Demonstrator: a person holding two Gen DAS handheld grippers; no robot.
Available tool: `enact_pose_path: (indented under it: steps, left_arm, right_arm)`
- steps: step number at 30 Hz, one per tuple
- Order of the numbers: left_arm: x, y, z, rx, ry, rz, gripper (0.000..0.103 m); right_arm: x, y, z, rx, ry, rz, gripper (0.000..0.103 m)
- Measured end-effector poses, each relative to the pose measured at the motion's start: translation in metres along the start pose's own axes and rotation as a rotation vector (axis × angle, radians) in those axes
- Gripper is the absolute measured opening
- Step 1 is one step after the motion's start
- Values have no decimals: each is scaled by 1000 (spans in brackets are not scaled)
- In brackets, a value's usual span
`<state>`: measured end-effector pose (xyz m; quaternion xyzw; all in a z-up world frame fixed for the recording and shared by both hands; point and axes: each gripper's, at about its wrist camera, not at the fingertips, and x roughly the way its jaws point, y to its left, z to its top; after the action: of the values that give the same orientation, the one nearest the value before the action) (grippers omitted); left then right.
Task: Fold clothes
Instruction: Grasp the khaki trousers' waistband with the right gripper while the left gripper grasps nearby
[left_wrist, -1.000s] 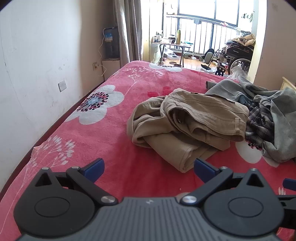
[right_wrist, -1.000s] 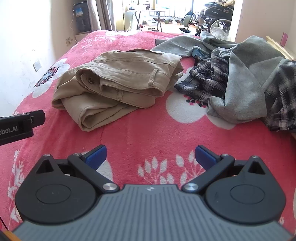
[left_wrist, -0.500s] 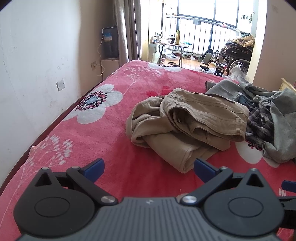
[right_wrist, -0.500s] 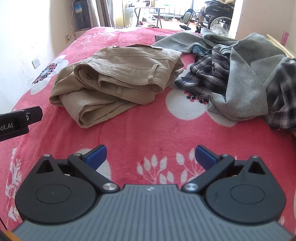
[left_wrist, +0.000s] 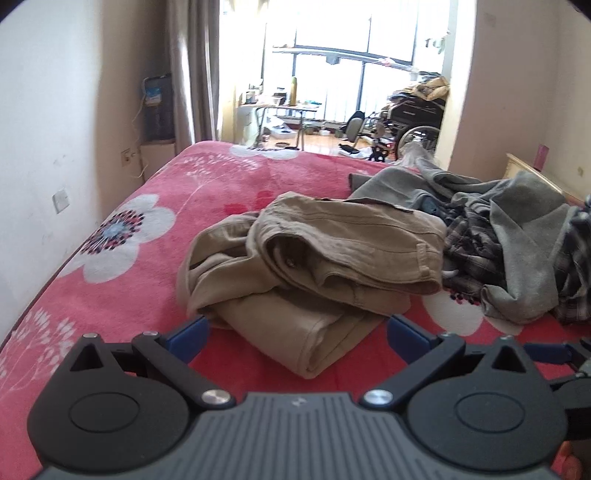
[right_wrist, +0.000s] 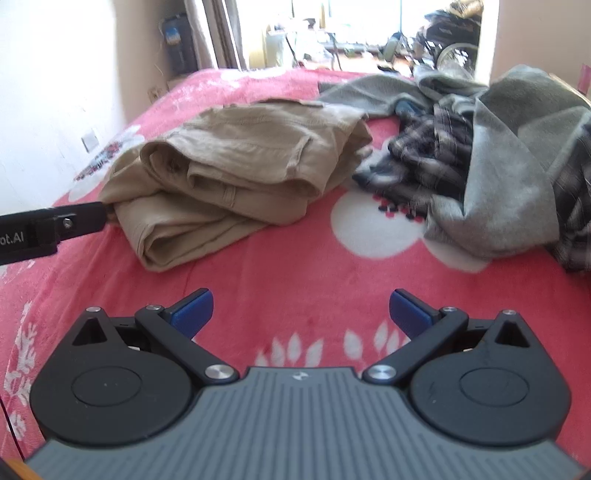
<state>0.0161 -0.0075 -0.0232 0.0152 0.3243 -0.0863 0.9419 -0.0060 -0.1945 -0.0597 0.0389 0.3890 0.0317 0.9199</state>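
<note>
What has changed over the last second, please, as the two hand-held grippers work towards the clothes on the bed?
Both hand-held grippers moved forward toward the khaki trousers: the left hand-held gripper now reaches their near edge, the right hand-held gripper hangs over bare blanket. Nothing was grasped or released; both stay open. The trousers and the grey and plaid pile have not moved.

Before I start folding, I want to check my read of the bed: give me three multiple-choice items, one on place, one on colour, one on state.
1. Where do the tan trousers lie from the grey and plaid pile?
A left
B right
C underneath

2. What colour is the blanket?
A blue
B red with white flowers
C green

3. How are the right gripper fingers?
A shut on cloth
B open, empty
C shut, empty

Answers: 1 A, trousers sit nearer the wall; 2 B, flowers show; 3 B, blue tips stand apart over bare blanket.
</note>
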Motion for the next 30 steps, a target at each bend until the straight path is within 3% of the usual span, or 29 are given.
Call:
enact_pose_path:
  steps: [5, 9, 16, 22, 26, 30]
  left_arm:
    - [22, -23, 6, 188, -61, 2, 103]
    - [46, -28, 10, 282, -79, 16, 102]
    - [81, -40, 15, 404, -65, -31, 86]
    - [109, -58, 16, 505, -53, -49, 81]
    - [115, -61, 14, 531, -40, -52, 81]
    - [108, -58, 10, 545, -50, -52, 81]
  right_arm:
    - [4, -19, 7, -36, -87, 53, 102]
    - [11, -35, 15, -11, -120, 103, 101]
    - [39, -64, 42, 109, -146, 260, 98]
    - [95, -83, 82, 298, -43, 377, 73]
    - [128, -92, 92, 400, 54, 452, 28]
    - [112, -101, 98, 474, -18, 593, 17]
